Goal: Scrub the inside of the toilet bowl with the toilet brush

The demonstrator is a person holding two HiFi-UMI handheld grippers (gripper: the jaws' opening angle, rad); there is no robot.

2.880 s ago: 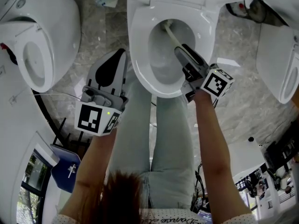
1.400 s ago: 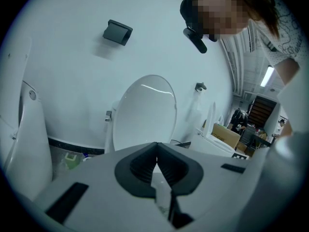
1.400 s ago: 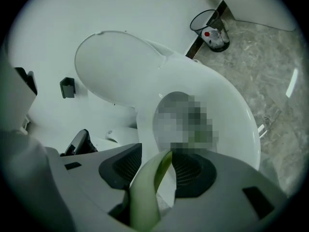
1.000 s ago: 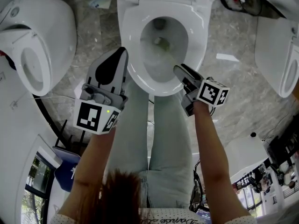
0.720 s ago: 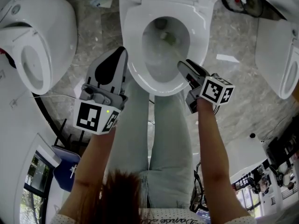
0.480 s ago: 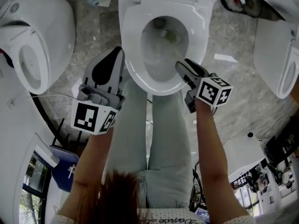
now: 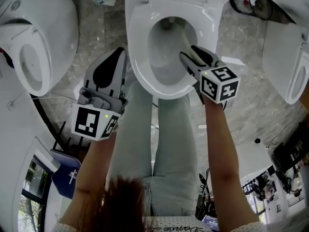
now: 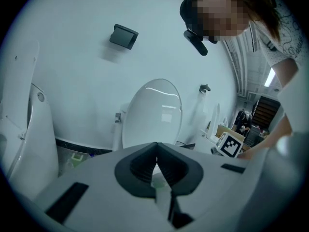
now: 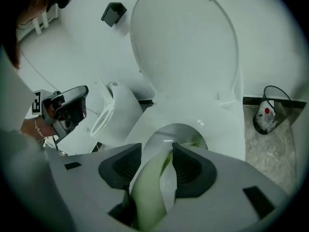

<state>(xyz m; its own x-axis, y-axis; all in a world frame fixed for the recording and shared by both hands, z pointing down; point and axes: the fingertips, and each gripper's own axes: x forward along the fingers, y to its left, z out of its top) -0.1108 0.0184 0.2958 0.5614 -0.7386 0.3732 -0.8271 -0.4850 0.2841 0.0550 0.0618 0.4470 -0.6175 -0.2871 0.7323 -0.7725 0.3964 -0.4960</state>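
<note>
My right tongs [image 7: 190,58] pinch the pale green handle of the brush [image 9: 147,192], which slants down into the bowl [image 7: 140,66], bristles deep inside. My left tongs [image 7: 120,57] are pressed together, just outside the bowl's left rim, over the floor [image 7: 96,37].

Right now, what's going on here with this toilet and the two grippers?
A person stands over a white toilet bowl with a gripper in each hand. The right gripper is clamped on the pale green handle of a toilet brush, which reaches down into the bowl toward its back, so scrubbing appears to be under way. The left gripper has its jaws together on nothing and hangs beside the bowl's left rim, taking no part.
</note>
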